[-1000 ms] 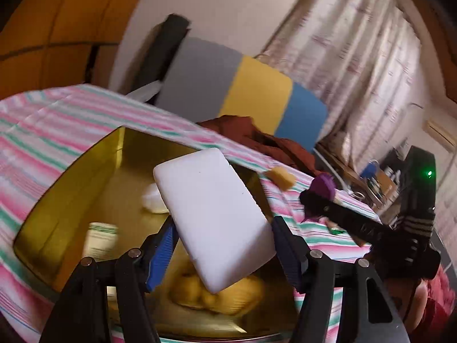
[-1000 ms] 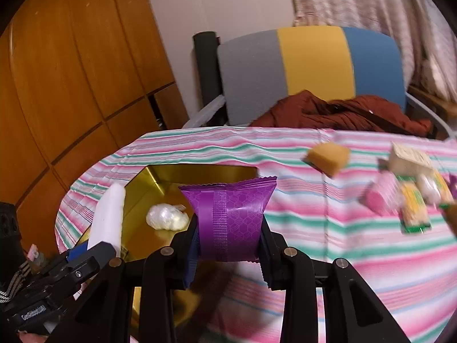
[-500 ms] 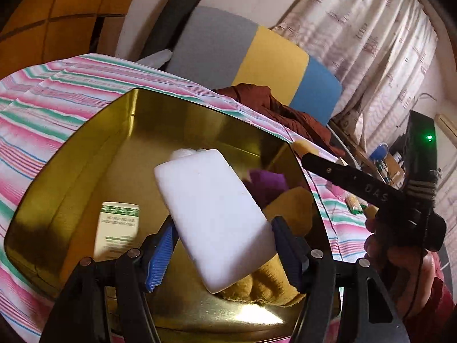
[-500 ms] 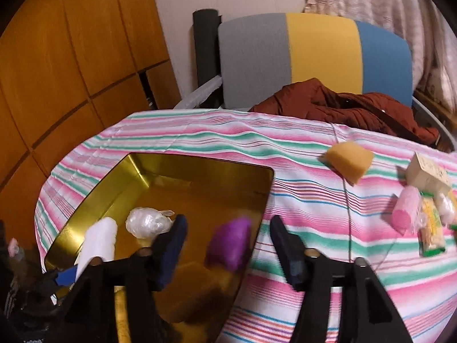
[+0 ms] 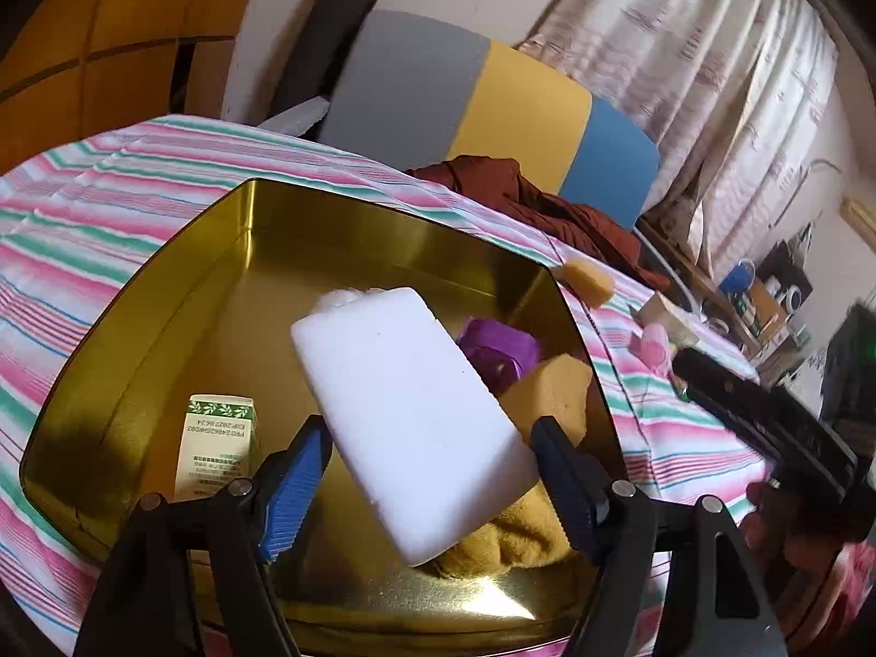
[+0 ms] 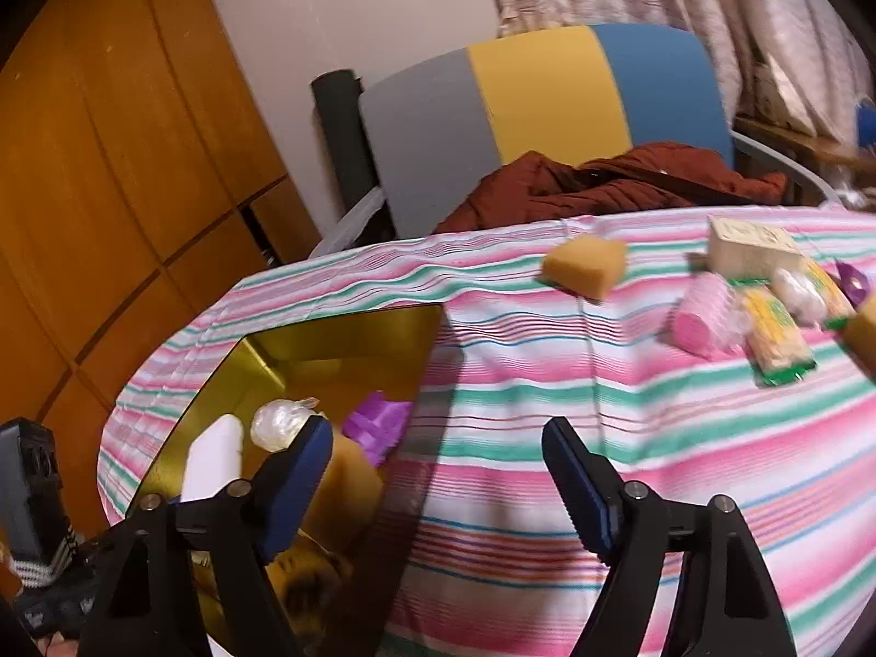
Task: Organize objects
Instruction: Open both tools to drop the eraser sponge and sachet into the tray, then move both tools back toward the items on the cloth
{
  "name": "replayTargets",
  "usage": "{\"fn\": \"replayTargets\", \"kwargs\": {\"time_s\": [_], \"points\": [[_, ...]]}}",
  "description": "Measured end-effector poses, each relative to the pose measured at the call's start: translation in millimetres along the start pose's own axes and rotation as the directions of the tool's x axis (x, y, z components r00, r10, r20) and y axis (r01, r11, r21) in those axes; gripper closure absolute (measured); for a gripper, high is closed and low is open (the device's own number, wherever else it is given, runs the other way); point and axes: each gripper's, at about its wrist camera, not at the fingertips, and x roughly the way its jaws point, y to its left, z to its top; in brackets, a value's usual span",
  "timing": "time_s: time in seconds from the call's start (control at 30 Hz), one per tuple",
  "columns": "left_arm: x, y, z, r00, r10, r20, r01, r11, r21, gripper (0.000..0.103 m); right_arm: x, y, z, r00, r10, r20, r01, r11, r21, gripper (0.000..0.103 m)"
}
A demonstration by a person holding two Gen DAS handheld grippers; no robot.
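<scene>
My left gripper (image 5: 432, 430) hovers over the gold tin (image 5: 191, 284) with a white foam block (image 5: 405, 416) tilted between its blue pads; the jaws are opening and the pads still look to touch the block's edges. Inside the tin lie a purple packet (image 5: 495, 350), a yellow sponge (image 5: 553, 388), a green-and-white box (image 5: 219, 443) and a yellow cloth (image 5: 509, 536). My right gripper (image 6: 438, 432) hangs over the striped cloth just right of the tin (image 6: 339, 323), its jaws opening with nothing between them. The purple packet (image 6: 380, 421) rests in the tin beside a clear-wrapped white lump (image 6: 282, 421).
More items lie on the striped tablecloth at the right: a yellow sponge (image 6: 583, 263), a pink roll (image 6: 703, 317), a beige box (image 6: 750, 246) and yellow-green packets (image 6: 772, 339). Behind the table stands a grey, yellow and blue chair (image 6: 547, 98) with a brown jacket (image 6: 602, 180).
My right gripper let go of the purple packet, which now lies in the tin, then opened and drew back to the right over the cloth. The left gripper stayed over the tin with the white block.
</scene>
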Motion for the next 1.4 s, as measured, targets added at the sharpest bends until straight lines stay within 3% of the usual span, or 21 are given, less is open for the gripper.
{"fn": "replayTargets", "kwargs": {"time_s": [0.13, 0.37, 0.53, 0.73, 0.8, 0.83, 0.9, 1.03, 1.1, 1.2, 1.23, 1.27, 1.33, 1.4], "points": [[2, -1, 1, 1.000, 0.019, -0.016, -0.018, 1.000, 0.009, 0.020, -5, -13, -5, 1.000, -0.015, -0.006, 0.015, 0.999, 0.036, 0.017], [-10, -3, 6, 0.995, 0.086, 0.045, -0.088, 0.995, 0.049, 0.019, -13, -25, -15, 0.999, -0.032, -0.012, 0.033, 0.998, 0.062, 0.007], [-18, 11, 9, 0.982, 0.176, 0.067, -0.174, 0.984, -0.029, 0.019, -16, -33, -21, 0.999, -0.044, -0.024, 0.046, 0.996, 0.074, 0.006], [-5, 12, 7, 0.949, 0.314, 0.014, -0.315, 0.948, 0.046, 0.019, -22, -44, -23, 0.998, -0.062, -0.023, 0.064, 0.993, 0.101, 0.006], [-11, 14, 6, 0.955, 0.293, 0.035, -0.294, 0.956, 0.015, 0.021, -23, -47, -24, 0.998, -0.066, -0.024, 0.068, 0.992, 0.110, 0.006], [-21, 15, 6, 0.968, 0.235, 0.085, -0.233, 0.972, -0.026, 0.021, -23, -49, -24, 0.997, -0.068, -0.024, 0.070, 0.991, 0.112, 0.006], [-34, 12, 8, 0.978, 0.141, 0.151, -0.134, 0.989, -0.058, 0.019, -25, -52, -25, 0.997, -0.071, -0.024, 0.073, 0.990, 0.117, 0.005], [-13, -1, 7, 0.984, 0.171, 0.044, -0.173, 0.982, 0.072, 0.020, -26, -59, -28, 0.996, -0.081, -0.028, 0.084, 0.988, 0.130, 0.005], [0, 0, 1, 0.983, 0.181, -0.017, -0.179, 0.979, 0.093, 0.020, -25, -62, -29, 0.996, -0.079, -0.037, 0.083, 0.986, 0.144, 0.005], [8, 3, -1, 0.959, 0.281, -0.037, -0.275, 0.955, 0.114, 0.020, -27, -63, -30, 0.996, -0.076, -0.035, 0.080, 0.986, 0.149, 0.005], [6, 8, -2, 0.943, 0.332, -0.029, -0.327, 0.939, 0.105, 0.020, -28, -63, -30, 0.996, -0.080, -0.031, 0.084, 0.986, 0.145, 0.005], [2, 14, -1, 0.937, 0.347, -0.029, -0.344, 0.936, 0.073, 0.021, -29, -64, -29, 0.996, -0.084, -0.029, 0.087, 0.986, 0.142, 0.005], [-8, 27, 1, 0.963, 0.269, -0.010, -0.269, 0.963, -0.026, 0.021, -30, -66, -29, 0.996, -0.084, -0.025, 0.087, 0.986, 0.144, 0.005], [-16, 31, 2, 0.971, 0.239, 0.018, -0.237, 0.968, -0.083, 0.021, -31, -69, -30, 0.996, -0.087, -0.026, 0.090, 0.984, 0.152, 0.004]]}}
